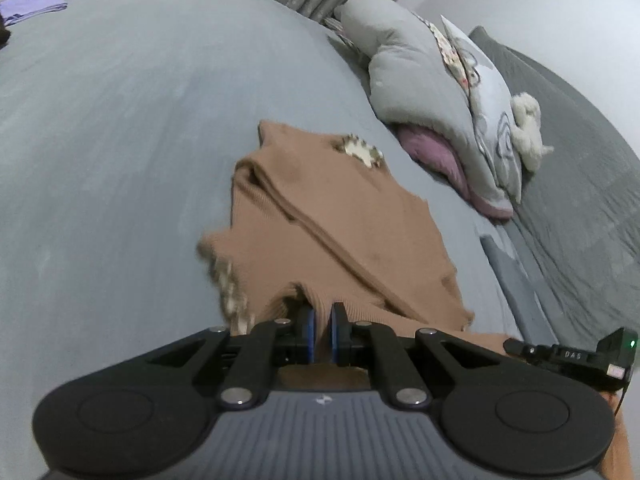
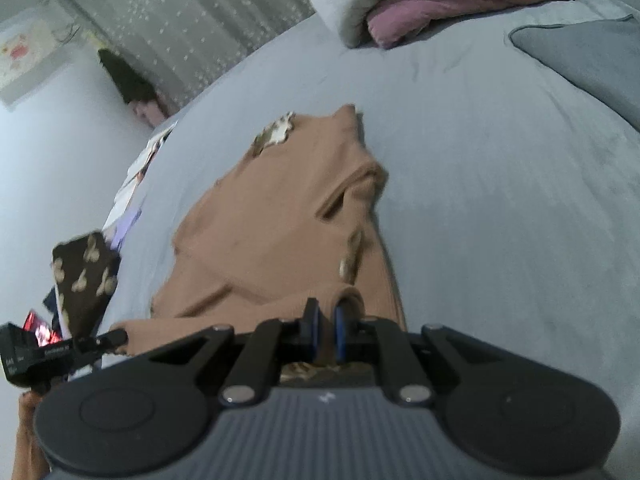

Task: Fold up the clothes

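A brown knitted sweater point(image 1: 320, 216) with cream lace trim lies on the grey bed, partly folded, sleeves laid across its body. My left gripper point(image 1: 322, 322) is shut on the sweater's near edge, fabric pinched between the blue pads. In the right wrist view the same sweater point(image 2: 272, 216) stretches away from me. My right gripper point(image 2: 326, 322) is shut on another part of its near edge. The right gripper's side point(image 1: 572, 354) shows at the lower right of the left view, the left gripper's side point(image 2: 36, 354) at the lower left of the right view.
Grey bedsheet point(image 1: 120, 140) all around. A folded grey and pink quilt point(image 1: 420, 96), a patterned pillow and a white plush toy point(image 1: 528, 132) lie at the bed's head. A folded purple garment point(image 1: 32, 6) lies far left. A dark patterned garment point(image 2: 84, 276) lies at the bed's edge.
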